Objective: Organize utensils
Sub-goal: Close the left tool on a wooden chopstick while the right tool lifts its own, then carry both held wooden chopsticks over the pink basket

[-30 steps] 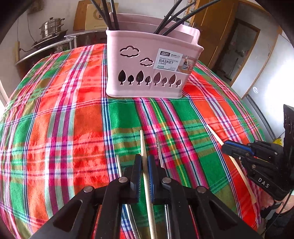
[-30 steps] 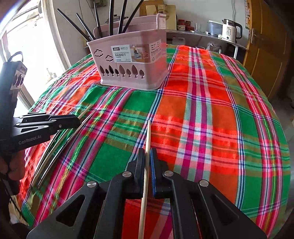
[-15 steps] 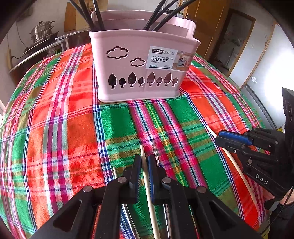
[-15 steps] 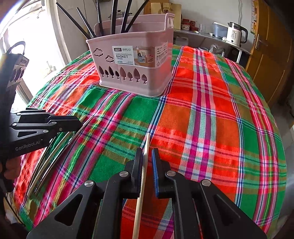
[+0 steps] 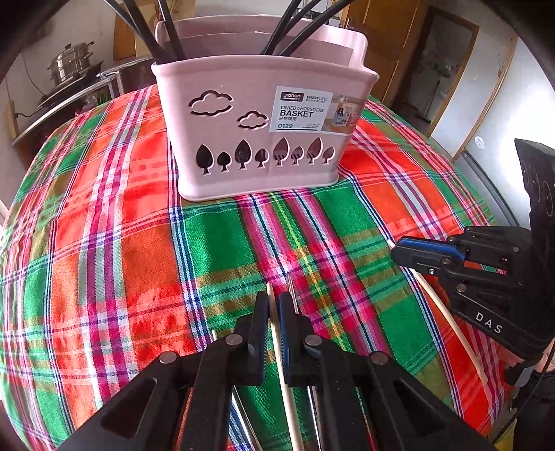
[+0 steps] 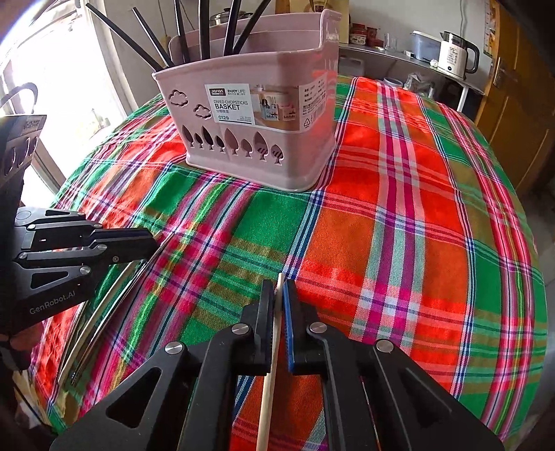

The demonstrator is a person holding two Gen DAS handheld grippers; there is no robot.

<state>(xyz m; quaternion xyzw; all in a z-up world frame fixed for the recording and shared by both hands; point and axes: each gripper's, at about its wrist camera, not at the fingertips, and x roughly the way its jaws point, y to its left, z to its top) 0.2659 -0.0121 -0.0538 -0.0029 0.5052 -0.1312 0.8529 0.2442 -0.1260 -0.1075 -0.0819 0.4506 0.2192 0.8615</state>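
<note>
Before the pink basket, both hand-held grippers level, clamping pale chopsticks.

Table's covered in a loud red, green and pink plaid tablecloth. Behind it on the left there's a stacked stainless steel steamer pot sitting on a metal counter. The other view has a white electric kettle on a steel shelf, some small jars, wooden cabinet doors to the right, and a bright window off left.
</note>
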